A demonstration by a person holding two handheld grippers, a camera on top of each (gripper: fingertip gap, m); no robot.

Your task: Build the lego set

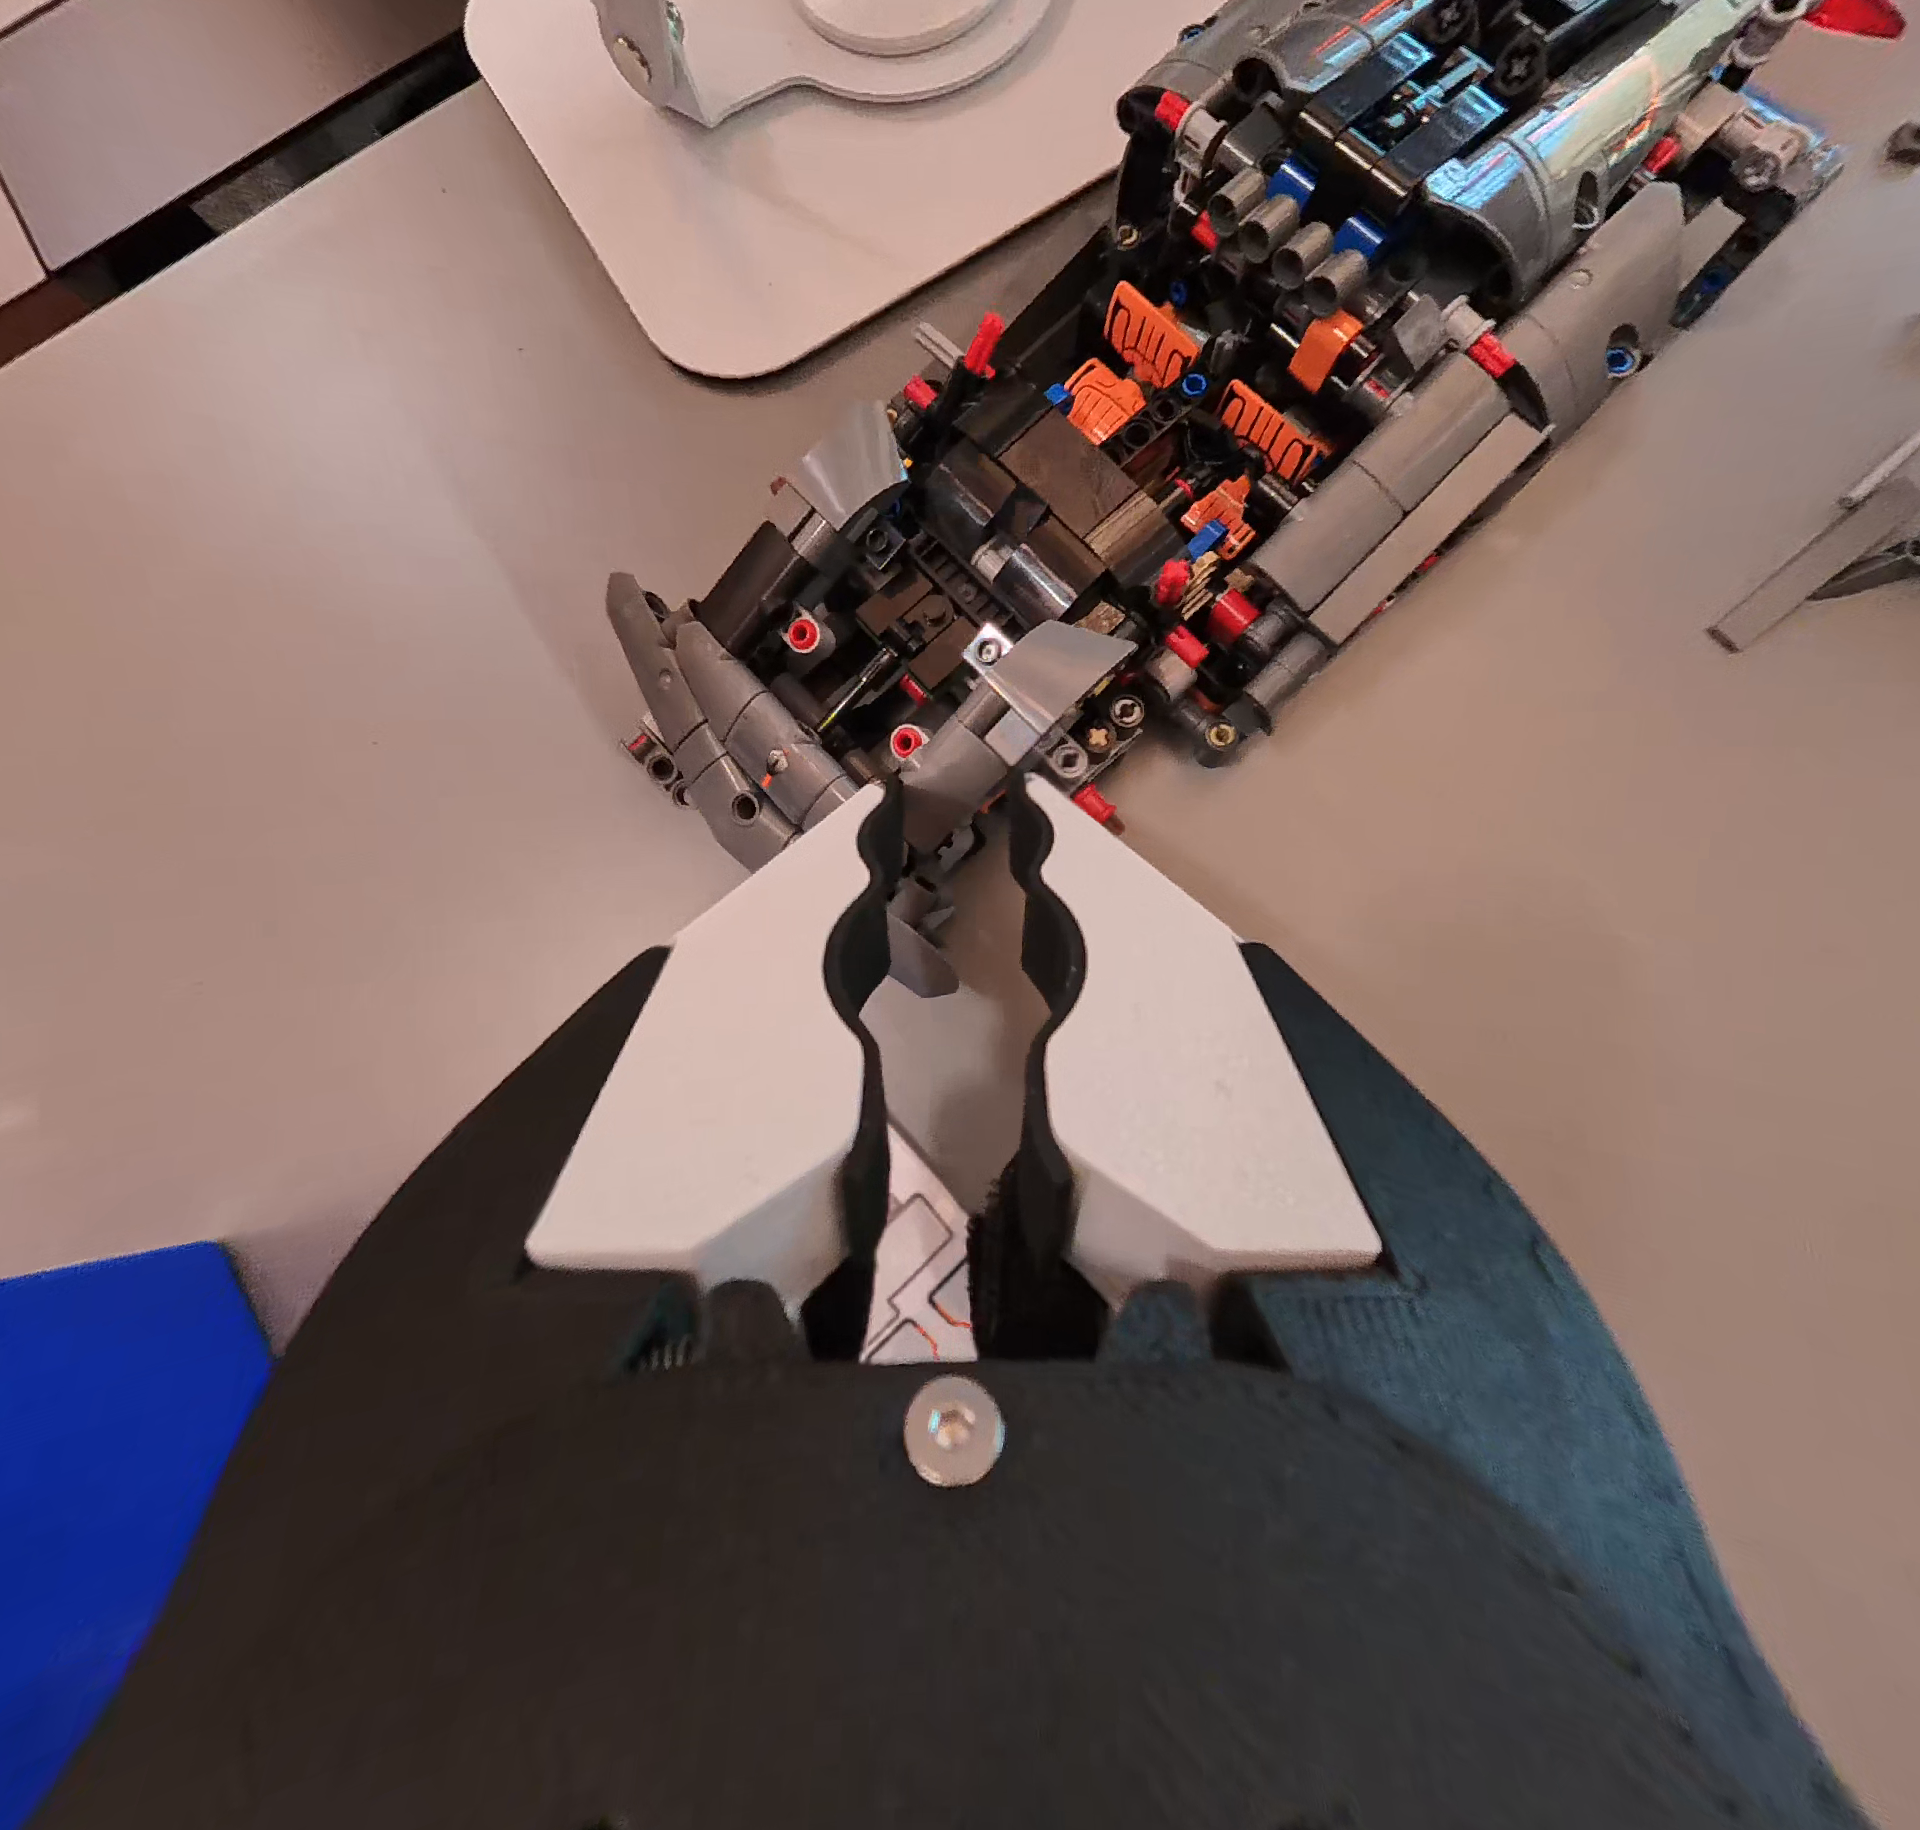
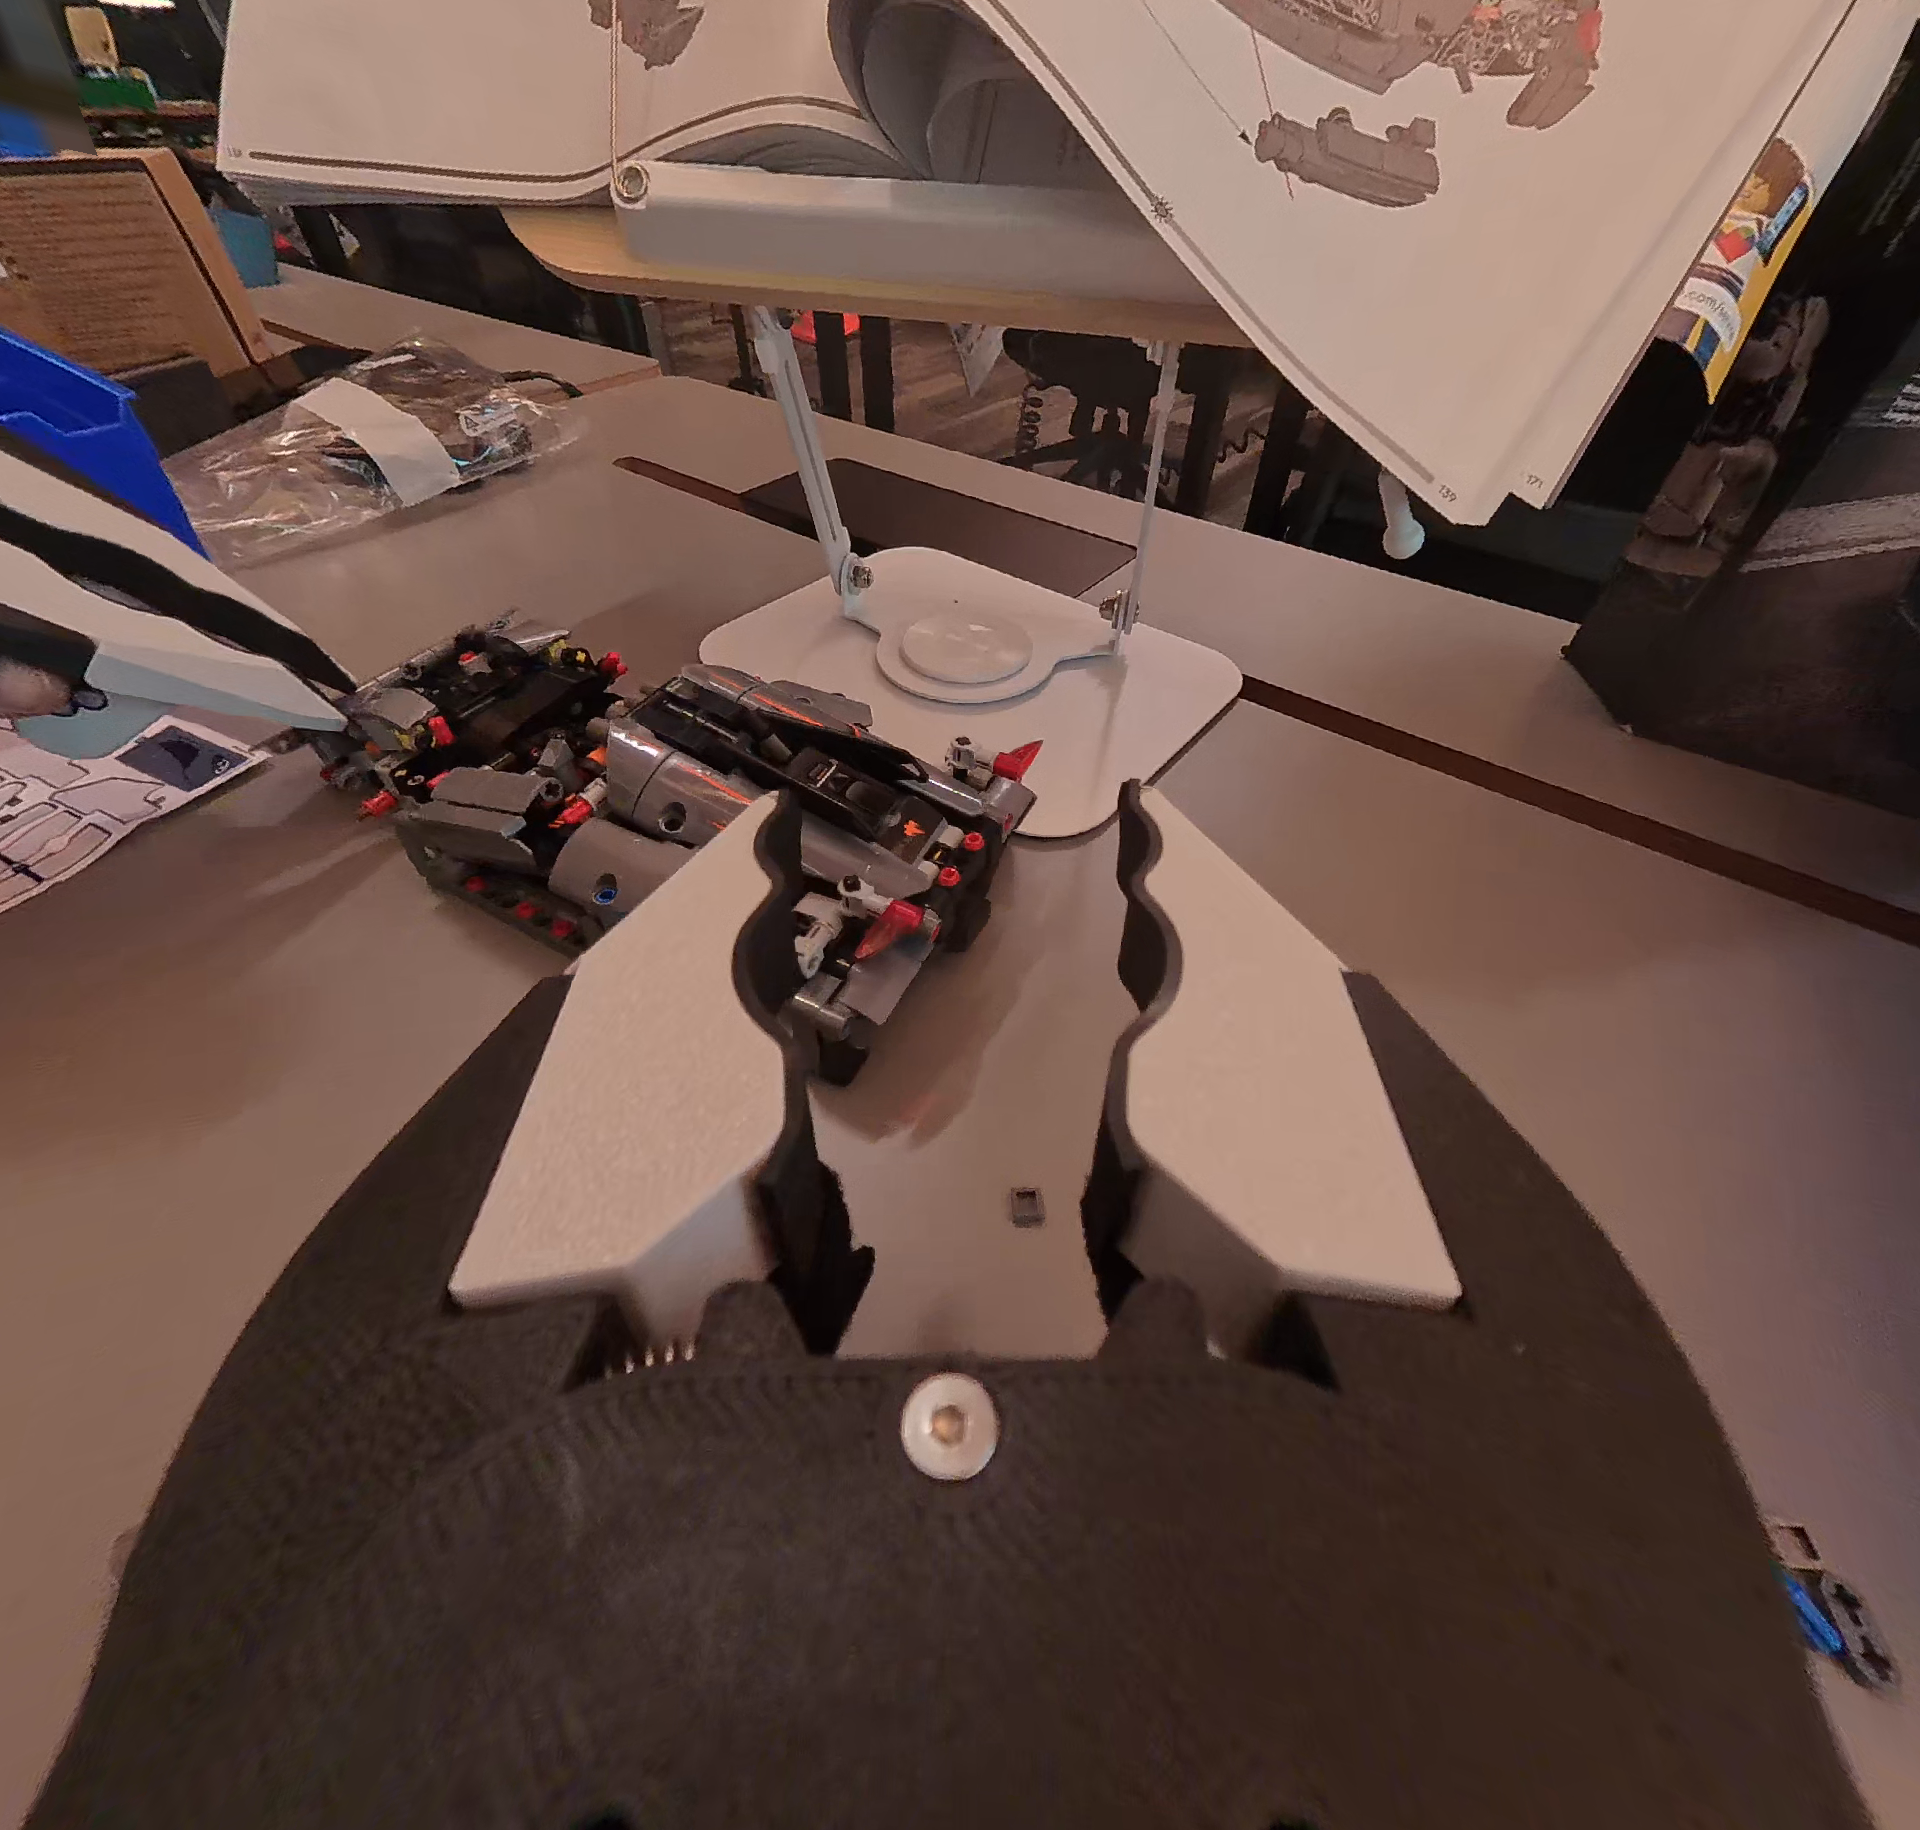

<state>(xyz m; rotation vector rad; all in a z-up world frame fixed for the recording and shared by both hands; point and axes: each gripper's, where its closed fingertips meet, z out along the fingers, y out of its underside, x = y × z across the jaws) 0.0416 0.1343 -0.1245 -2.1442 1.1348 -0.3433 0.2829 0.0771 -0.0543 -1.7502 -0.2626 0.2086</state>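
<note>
The lego car (image 1: 1195, 450), grey and black with orange and red parts, lies on the grey table. My left gripper (image 1: 951, 798) is shut on a grey panel piece (image 1: 977, 741) at the car's near front corner. The right wrist view shows the same car (image 2: 727, 772) with the left gripper (image 2: 208, 679) touching its far end from the left. My right gripper (image 2: 956, 824) is open and empty, low over the table. The car's rear end with red pointed lights (image 2: 894, 928) sits just past its left finger (image 2: 665, 1001).
A white book stand base (image 2: 1122, 731) stands behind the car and holds the open instruction book (image 2: 1351, 274) overhead. A blue bin (image 2: 73, 419), a plastic bag (image 2: 395, 430) and a printed sheet (image 2: 83, 814) lie left. A small loose piece (image 2: 1025, 1206) lies between my right fingers. A black box (image 2: 1787, 533) stands right. Tip to tip, the grippers are about 25 cm apart.
</note>
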